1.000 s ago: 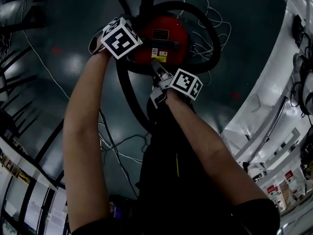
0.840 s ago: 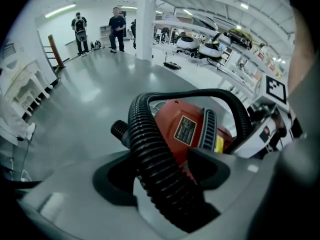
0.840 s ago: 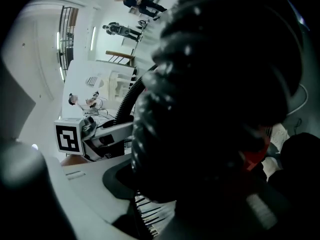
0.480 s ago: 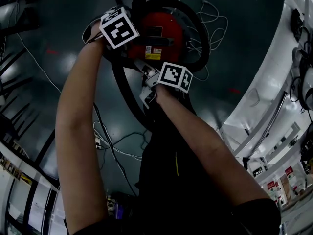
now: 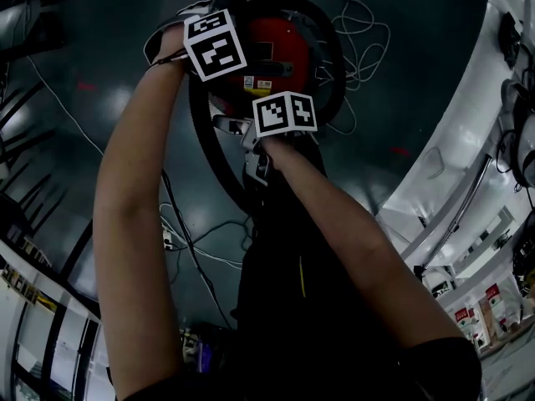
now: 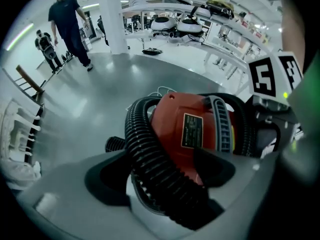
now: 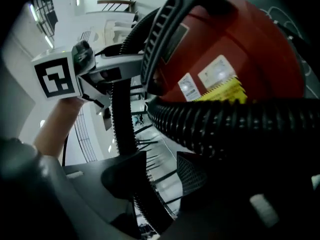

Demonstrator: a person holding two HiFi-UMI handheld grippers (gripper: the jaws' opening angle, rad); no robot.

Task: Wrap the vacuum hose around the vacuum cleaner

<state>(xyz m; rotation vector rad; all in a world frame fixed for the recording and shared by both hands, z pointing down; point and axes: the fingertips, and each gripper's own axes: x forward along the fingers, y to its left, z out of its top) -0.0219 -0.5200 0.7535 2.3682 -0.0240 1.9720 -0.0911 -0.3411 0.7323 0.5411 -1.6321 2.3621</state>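
**A:** What's nearest?

**B:** The wearer's arms [image 5: 138,224], reaching down over the dark floor [image 5: 435,65] with a gripper in each hand.

**A:** Take the right gripper first.

**B:** The right gripper [image 7: 161,164] lies low at the near side of the vacuum [image 7: 235,39]. Its fingers [image 7: 117,179] stand partly apart. A strand of the hose [image 7: 120,109] crosses the gap close to one finger. Floor shows between the strand and the other finger, so nothing is pinched. Whether the strand touches that first finger I cannot tell.

**A:** And the left?

**B:** The left gripper [image 6: 161,164] points almost straight down over the vacuum's left edge, as the head view shows it. Its fingers [image 6: 107,179] are wide and have just been opening. The ribbed hose runs between them. Pale floor shows between it and one finger, so they do not clamp it.

**A:** Where does the hose lie overall?

**B:** It loops round the red vacuum, which stands on the floor just beyond both grippers. In the head view one black arc hugs the far and right side of the body. Another stretch runs down the left side toward the wearer. In the right gripper view a thick stretch lies against the body, just below a yellow label [image 7: 222,91].

**A:** And farther off?

**B:** A white cable [image 5: 372,32] lies in loose loops on the floor beyond the vacuum. Far back in the left gripper view, a person [image 6: 70,21] stands near a white pillar [image 6: 114,19]. Shelves [image 6: 210,19] there carry white machines.
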